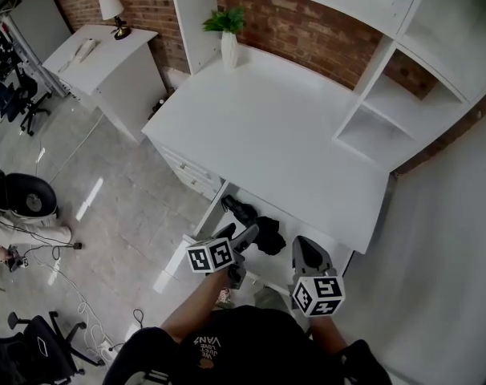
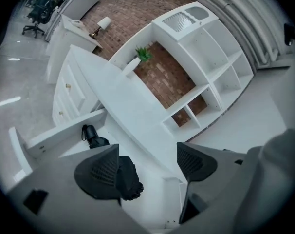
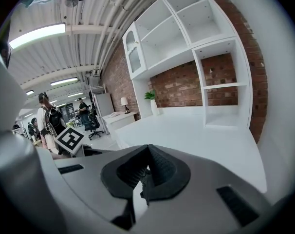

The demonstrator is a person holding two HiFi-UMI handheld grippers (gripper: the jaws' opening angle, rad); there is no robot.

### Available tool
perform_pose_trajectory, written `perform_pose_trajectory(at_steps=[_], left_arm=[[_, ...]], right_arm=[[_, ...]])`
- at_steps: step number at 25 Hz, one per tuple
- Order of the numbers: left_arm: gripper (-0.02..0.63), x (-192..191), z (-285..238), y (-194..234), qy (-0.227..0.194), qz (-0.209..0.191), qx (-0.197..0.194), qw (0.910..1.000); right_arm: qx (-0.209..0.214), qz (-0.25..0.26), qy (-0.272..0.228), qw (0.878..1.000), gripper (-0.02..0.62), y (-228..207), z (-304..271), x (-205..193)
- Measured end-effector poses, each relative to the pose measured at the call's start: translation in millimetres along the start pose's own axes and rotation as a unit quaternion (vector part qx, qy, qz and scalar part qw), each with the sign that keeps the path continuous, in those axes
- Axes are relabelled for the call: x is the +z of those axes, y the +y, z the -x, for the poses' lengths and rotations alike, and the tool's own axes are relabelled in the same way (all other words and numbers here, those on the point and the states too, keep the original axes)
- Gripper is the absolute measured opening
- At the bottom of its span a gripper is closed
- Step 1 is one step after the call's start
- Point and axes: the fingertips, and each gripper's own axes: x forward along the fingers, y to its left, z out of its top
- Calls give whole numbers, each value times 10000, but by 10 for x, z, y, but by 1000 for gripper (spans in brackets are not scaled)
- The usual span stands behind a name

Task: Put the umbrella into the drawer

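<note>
**In the open drawer: umbrella lying flat, both claws empty**

At your far left, a small side table [image 1: 107, 54] carries a lamp [image 1: 112, 10], well apart from the white desk [image 1: 275, 127]. A potted plant [image 1: 227, 26] stands at the desk's back edge.

Under the desk's front edge the drawer [image 1: 215, 215] is pulled out. The black folded umbrella [image 1: 263, 233] lies inside it on the drawer floor, handle end toward the drawer's left wall.

Your left gripper [image 1: 237, 235] is over the drawer, just beside the umbrella. In the left gripper view its jaws [image 2: 147, 165] are spread wide with only the white drawer and desk edge showing between them. The umbrella [image 2: 129, 178] shows partly behind the left jaw, and you cannot tell from here whether that jaw touches it.

Your right gripper [image 1: 305, 249] is to the right of the umbrella, at the desk's front edge. In the right gripper view its jaws [image 3: 145, 172] are pressed together on nothing, pointing across the desk top.

Further right, the white shelf unit [image 1: 387, 111] rises from the desk against the brick wall.
</note>
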Motion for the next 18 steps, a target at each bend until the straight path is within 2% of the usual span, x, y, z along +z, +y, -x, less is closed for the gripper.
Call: perform_pose_trajectory(at_steps=[3,7,15,18], left_arm=[[364,141,210,-190,-144,-615,-233,9977],[360,336,562,-405,-401,-1251,-452,9903],[332,559,1310,-603,-723,-2427,-495,9661],[286,576,1601,-600,-812,-2734,-454,9574]], right_arm=[[-80,44,-61,9999,0,87,85,-5],[-156,35,-198,9997,0,206,195,17],[-282,65,-460,9985,0,473,393,32],[-346,75,-527,9980,0,585,455,14]])
